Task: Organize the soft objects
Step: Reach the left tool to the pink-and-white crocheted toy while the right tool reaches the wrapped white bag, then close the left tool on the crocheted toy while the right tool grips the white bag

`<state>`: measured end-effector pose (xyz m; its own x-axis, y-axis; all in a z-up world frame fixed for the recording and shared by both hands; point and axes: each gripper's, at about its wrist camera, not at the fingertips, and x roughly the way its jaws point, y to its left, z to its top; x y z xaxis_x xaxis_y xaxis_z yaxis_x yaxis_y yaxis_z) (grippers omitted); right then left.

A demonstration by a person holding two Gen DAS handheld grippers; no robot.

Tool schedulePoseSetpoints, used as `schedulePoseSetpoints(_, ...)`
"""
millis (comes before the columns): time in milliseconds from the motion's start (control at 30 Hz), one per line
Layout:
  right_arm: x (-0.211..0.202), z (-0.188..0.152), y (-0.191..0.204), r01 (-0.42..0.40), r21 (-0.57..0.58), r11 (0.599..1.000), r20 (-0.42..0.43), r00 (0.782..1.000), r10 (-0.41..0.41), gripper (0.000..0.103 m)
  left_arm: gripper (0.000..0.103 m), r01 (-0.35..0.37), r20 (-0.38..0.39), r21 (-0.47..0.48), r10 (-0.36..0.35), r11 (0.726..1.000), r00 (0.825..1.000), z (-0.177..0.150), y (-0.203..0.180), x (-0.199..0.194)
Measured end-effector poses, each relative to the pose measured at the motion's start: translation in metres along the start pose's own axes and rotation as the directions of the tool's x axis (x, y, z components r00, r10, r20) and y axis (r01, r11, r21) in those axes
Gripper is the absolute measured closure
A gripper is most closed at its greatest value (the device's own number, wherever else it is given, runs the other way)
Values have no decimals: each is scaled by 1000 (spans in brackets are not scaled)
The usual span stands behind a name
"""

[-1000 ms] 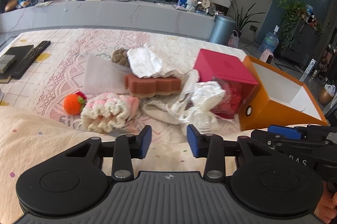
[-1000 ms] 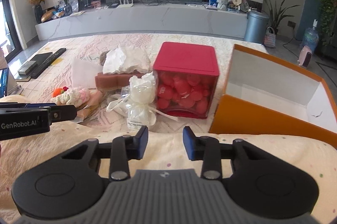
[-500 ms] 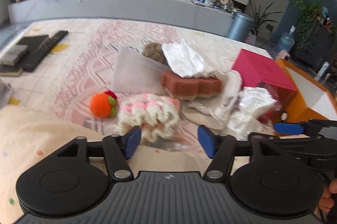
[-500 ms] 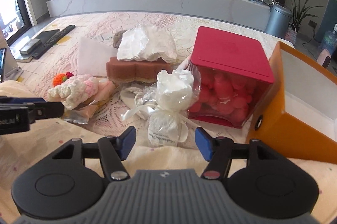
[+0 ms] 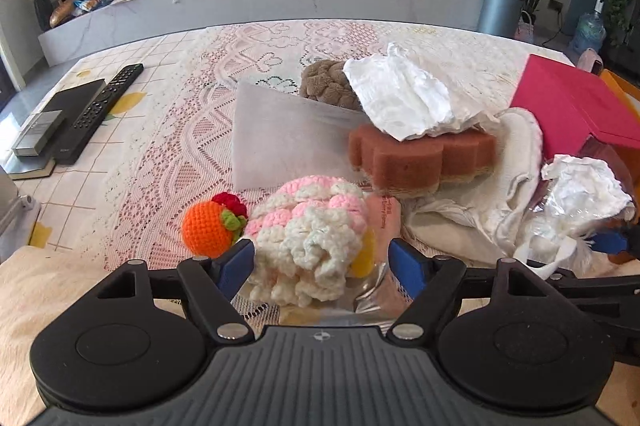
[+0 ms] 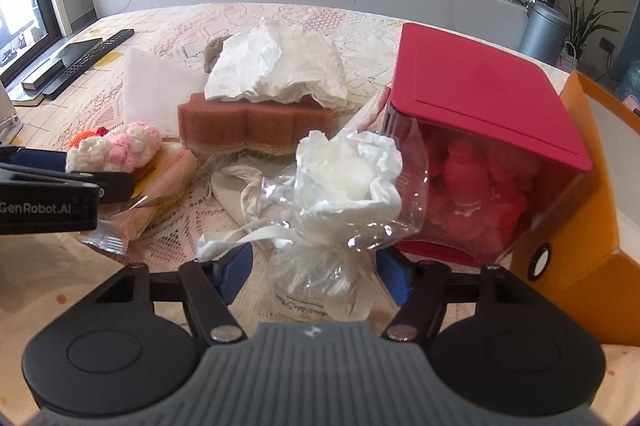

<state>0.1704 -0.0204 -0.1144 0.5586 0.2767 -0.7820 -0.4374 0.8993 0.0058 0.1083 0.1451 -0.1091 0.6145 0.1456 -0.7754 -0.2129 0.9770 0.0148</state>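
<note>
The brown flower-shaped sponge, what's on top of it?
A crumpled white tissue lies on the brown flower-shaped sponge, covering most of its top. Behind them a brown knitted lump peeks out; the rest of it is hidden.

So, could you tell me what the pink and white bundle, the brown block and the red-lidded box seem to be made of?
The pink and white bundle looks like crocheted yarn, matte: looped stitches show. The brown block looks like sponge foam, with a porous, dull face and a paler bottom layer. The red-lidded box looks like plastic: smooth opaque lid, glossy clear walls showing red shapes inside.
</note>
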Motion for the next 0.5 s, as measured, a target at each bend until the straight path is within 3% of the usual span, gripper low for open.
schedulePoseSetpoints(67, 0, -1, -1, 4, -1, 1000, 9, 1000, -4, 44, 37, -27, -8, -13, 27, 1000, 1000, 0, 2, 2)
schedulePoseSetpoints(200, -1, -3, -4, -2, 7, 1000, 15, 1000, 2, 54, 58, -25, 14, -26, 26, 999, 1000, -2, 4, -4)
schedulePoseSetpoints(267, -3, -4, -3, 2, -2, 1000, 22, 1000, -2, 57, 74, -29, 26, -24, 30, 999, 999, -4, 2, -7)
schedulePoseSetpoints(500, -23, -6, -2, 13, -21, 1000, 70, 997, -12, 62, 82, 1, 102, -35, 3, 999, 995, -9, 0, -23)
